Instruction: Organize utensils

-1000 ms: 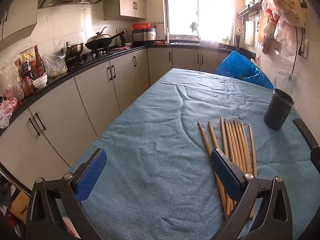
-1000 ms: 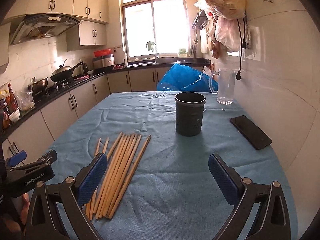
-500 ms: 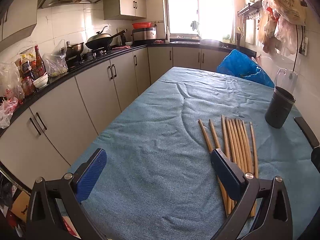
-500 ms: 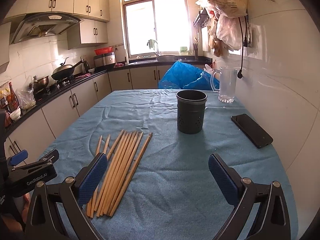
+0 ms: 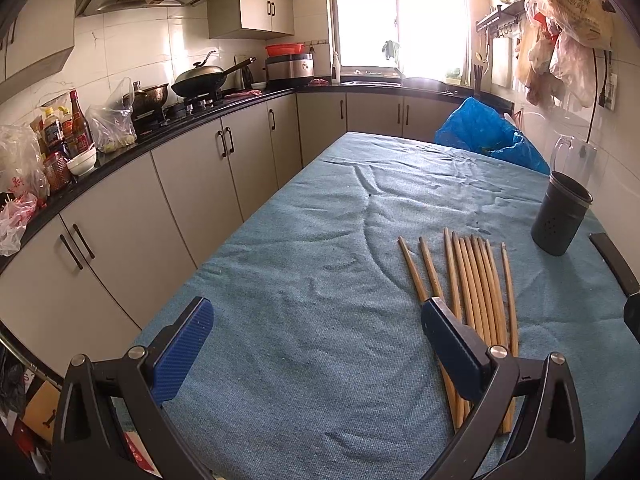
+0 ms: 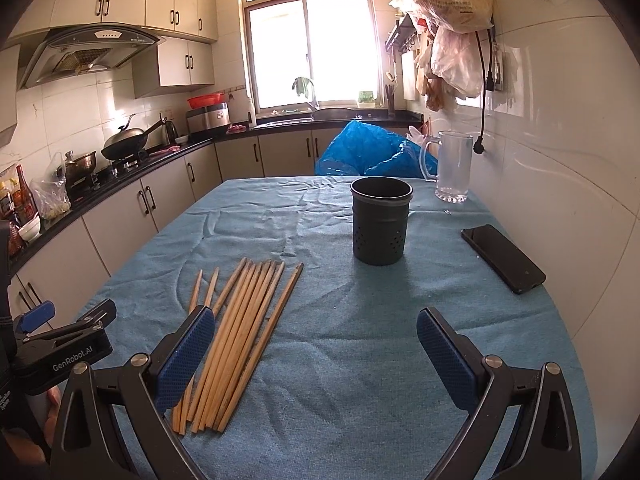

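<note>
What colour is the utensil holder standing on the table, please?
The utensil holder is dark grey, nearly black, with small holes; the right wrist view shows it best.

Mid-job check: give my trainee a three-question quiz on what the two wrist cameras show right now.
1. True or false: the chopsticks are already standing in the dark holder.
2. Multiple choice: what lies on the cloth to the right of the holder? A) a spoon B) a black phone C) a plate
3. Fill in: the left gripper and right gripper both have their fingers ____.

Key: 1 false, they lie flat on the blue cloth; 2 B; 3 open, holding nothing.
</note>
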Tool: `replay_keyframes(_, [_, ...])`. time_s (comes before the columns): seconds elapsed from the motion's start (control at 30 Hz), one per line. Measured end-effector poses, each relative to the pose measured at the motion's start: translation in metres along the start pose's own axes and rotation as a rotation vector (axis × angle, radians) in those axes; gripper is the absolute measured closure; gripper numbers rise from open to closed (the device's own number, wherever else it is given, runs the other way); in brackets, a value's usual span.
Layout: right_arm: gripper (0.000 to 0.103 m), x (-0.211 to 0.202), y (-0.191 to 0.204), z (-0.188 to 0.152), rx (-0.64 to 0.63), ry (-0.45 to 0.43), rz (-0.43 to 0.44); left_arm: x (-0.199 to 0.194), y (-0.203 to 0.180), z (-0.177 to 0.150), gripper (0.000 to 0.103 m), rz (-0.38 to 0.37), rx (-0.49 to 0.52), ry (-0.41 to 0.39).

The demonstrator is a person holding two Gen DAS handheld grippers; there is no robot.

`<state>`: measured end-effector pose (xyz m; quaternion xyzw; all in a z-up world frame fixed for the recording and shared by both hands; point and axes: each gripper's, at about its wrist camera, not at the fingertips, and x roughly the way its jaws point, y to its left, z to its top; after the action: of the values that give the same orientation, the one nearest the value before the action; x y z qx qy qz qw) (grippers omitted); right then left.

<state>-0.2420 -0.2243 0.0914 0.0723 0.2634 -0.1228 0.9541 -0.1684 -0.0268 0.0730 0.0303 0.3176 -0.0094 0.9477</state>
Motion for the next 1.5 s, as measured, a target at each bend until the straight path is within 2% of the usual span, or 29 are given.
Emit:
replay_keyframes(0.37, [0.000,0.003,-0.004,-0.001,0.013,0.014,0.002,0.003,-0.001,-0.003,0.000,0.002,0.002,0.008])
replay_keyframes(0.53, [0.001,0.010,-0.013,0.001,0.040,0.036,0.013,0.012,0.000,-0.001,0.000,-0.020,0.004,0.041])
replay_keyframes(0.67, [0.007,0.022,-0.030,0.007,0.085,0.075,0.016,0.026,0.001,0.008,0.000,-0.061,0.001,0.105])
replay_keyframes(0.73, [0.010,0.029,-0.039,0.011,0.110,0.098,0.023,0.036,0.002,0.015,0.000,-0.105,-0.010,0.154])
replay_keyframes(0.8, [0.024,0.034,-0.045,0.014,0.120,0.121,0.025,0.042,0.000,0.022,0.002,-0.129,-0.009,0.176])
replay_keyframes(0.83, [0.027,0.037,-0.048,0.015,0.125,0.130,0.028,0.046,-0.001,0.027,0.008,-0.152,-0.006,0.192])
replay_keyframes(0.87, [0.032,0.038,-0.051,0.016,0.129,0.134,0.027,0.049,-0.003,0.031,0.021,-0.167,-0.006,0.208])
replay_keyframes(0.9, [0.036,0.039,-0.054,0.016,0.134,0.136,0.022,0.053,-0.005,0.036,0.028,-0.186,-0.007,0.230])
replay_keyframes(0.97, [0.036,0.040,-0.059,0.016,0.141,0.136,0.015,0.064,-0.013,0.046,0.050,-0.269,0.000,0.297])
replay_keyframes(1.07, [0.036,0.040,-0.067,0.015,0.164,0.138,0.003,0.080,-0.034,0.063,0.056,-0.422,0.032,0.401])
replay_keyframes(1.1, [0.036,0.040,-0.069,0.014,0.168,0.138,0.000,0.083,-0.041,0.065,0.060,-0.441,0.041,0.415])
replay_keyframes(1.17, [0.036,0.039,-0.073,0.013,0.178,0.137,-0.007,0.092,-0.059,0.073,0.082,-0.467,0.070,0.450])
replay_keyframes(1.4, [0.036,0.038,-0.077,0.011,0.182,0.135,-0.002,0.143,-0.112,0.082,0.096,-0.531,0.093,0.599])
replay_keyframes(1.5, [0.036,0.040,-0.079,0.011,0.182,0.141,0.000,0.156,-0.121,0.081,0.096,-0.495,0.101,0.626])
